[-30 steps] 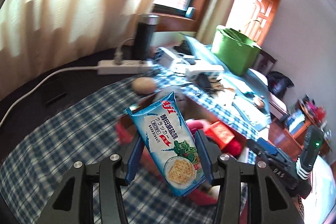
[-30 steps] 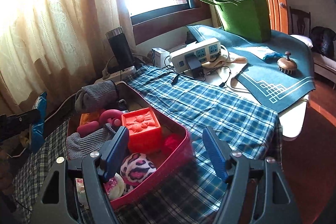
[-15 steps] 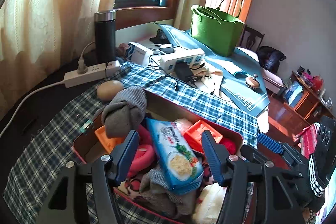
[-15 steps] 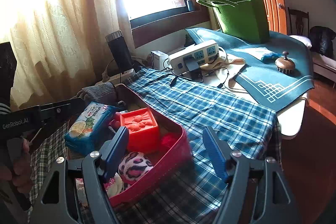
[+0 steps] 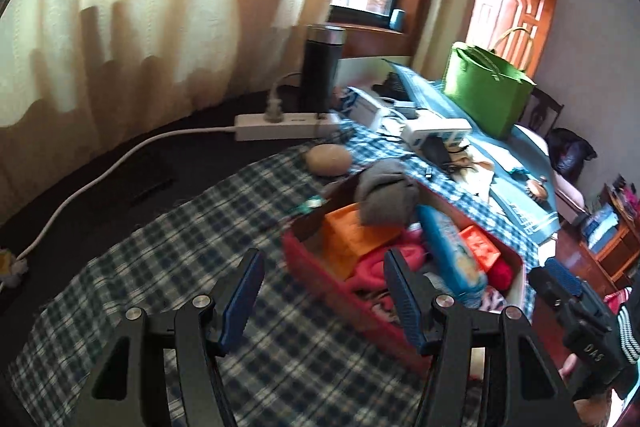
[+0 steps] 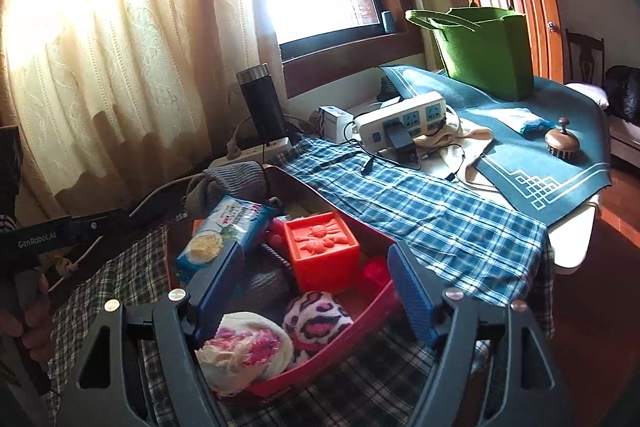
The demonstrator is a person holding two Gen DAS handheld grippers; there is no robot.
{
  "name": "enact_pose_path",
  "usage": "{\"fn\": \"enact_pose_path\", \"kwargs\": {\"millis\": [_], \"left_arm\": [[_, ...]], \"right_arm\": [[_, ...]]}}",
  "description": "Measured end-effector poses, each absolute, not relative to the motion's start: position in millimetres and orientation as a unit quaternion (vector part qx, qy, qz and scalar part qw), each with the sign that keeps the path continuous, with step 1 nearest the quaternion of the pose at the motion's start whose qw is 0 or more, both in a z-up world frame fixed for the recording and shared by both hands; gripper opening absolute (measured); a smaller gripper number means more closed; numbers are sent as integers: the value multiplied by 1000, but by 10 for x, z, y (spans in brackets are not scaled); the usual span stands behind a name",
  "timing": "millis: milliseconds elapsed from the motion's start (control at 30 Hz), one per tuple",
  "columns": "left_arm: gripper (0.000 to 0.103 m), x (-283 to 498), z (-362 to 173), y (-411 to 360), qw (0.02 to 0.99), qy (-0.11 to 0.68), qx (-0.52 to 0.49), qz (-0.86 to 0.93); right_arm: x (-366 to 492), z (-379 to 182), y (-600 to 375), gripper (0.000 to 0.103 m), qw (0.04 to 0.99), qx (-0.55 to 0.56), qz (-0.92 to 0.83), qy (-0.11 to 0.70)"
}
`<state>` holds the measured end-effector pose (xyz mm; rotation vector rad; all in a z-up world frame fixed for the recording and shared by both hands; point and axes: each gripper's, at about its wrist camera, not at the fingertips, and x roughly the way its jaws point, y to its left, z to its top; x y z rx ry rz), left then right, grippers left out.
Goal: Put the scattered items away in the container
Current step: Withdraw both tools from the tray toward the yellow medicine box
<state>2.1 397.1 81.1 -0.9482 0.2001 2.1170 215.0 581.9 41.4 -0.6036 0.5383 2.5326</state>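
The left gripper (image 5: 324, 301) stands open and empty above the plaid cloth (image 5: 168, 267), beside the red container (image 5: 320, 267). The right gripper (image 6: 312, 293) is opening, nothing pressed between its pads, over the container's near corner. The blue biscuit packet (image 6: 224, 235) lies inside the container, against the orange block (image 6: 320, 251) and grey sock (image 6: 232, 183).

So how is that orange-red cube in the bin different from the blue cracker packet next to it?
The orange-red cube is a squat block with a raised figure on top and sits upright; the cracker packet is long, printed with a plate of crackers, and lies tilted across the other items. The cube looks stiff, the packet like soft wrapping. Both rest inside the red bin.
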Motion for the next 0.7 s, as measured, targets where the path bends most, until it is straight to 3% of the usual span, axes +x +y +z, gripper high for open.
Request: {"fn": "enact_pose_path", "kwargs": {"millis": [167, 400, 500, 700], "left_arm": [[72, -172, 773, 3444, 337, 72, -381, 858], [73, -490, 730, 2493, 252, 41, -390, 885], [83, -610, 667, 2083, 214, 29, -397, 892], [83, -875, 493, 1144, 127, -5, -413, 902]], "right_arm": [[1904, 519, 5529, 79, 199, -220, 937, 186], [1479, 588, 4980, 80, 135, -234, 949, 163], [1306, 587, 4745, 81, 110, -244, 952, 151], [896, 480, 4257, 81, 60, -281, 949, 126]]}}
